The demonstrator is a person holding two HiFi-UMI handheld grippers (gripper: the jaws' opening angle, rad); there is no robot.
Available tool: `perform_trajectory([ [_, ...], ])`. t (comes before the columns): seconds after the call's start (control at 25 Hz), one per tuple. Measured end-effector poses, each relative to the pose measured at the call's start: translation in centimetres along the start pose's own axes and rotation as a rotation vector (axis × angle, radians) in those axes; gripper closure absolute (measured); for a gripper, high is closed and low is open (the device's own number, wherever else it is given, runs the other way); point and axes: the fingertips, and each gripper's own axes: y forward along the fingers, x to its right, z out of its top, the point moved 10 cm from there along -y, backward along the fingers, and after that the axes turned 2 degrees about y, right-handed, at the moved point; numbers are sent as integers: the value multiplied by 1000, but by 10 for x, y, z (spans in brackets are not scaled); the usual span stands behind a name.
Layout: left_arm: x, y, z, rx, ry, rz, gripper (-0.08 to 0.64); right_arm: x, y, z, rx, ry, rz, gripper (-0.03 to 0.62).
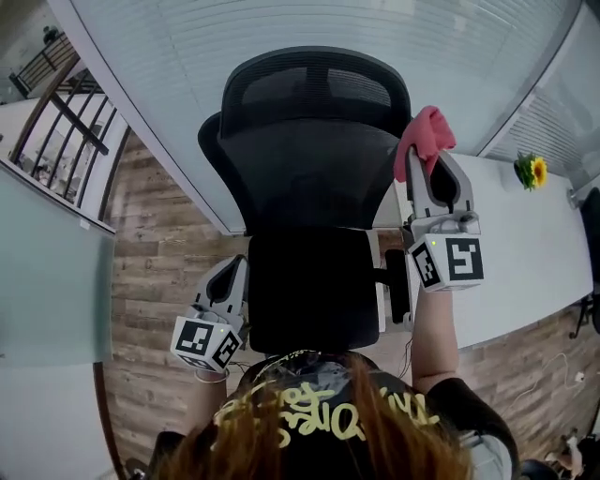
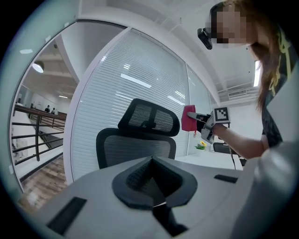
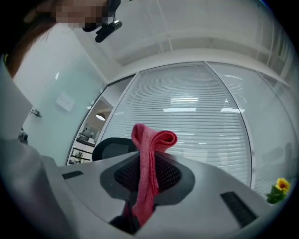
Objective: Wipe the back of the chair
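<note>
Two grippers are up by the black mesh office chair (image 1: pixel 309 178), one on each side. The right gripper (image 1: pixel 428 167) is raised at the upper right edge of the chair's back, clenched on a pink-red cloth (image 1: pixel 427 133). The right gripper view shows the cloth (image 3: pixel 150 158) pinched between the jaws, its folded top bulging above them and its tail hanging down through the gap. From the left gripper view the cloth (image 2: pixel 188 118) sits just beside the right end of the headrest (image 2: pixel 149 117); I cannot tell whether it touches the mesh. The left gripper (image 1: pixel 232 274) hangs lower, near the left edge of the seat (image 1: pixel 309 295), jaws pressed together with nothing between them. The chair stands on a wooden floor (image 1: pixel 159 225), in front of a glass wall with white blinds (image 1: pixel 281 23). To the right runs a white desk (image 1: pixel 525 253), with a yellow flower (image 1: pixel 532 171) near its far edge.
</note>
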Motion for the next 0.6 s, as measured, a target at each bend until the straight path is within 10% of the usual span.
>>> perform_trajectory([
  [0.6,38,1,-19,-70,-10,195,568,18,77,-6,-47,25,61,522],
])
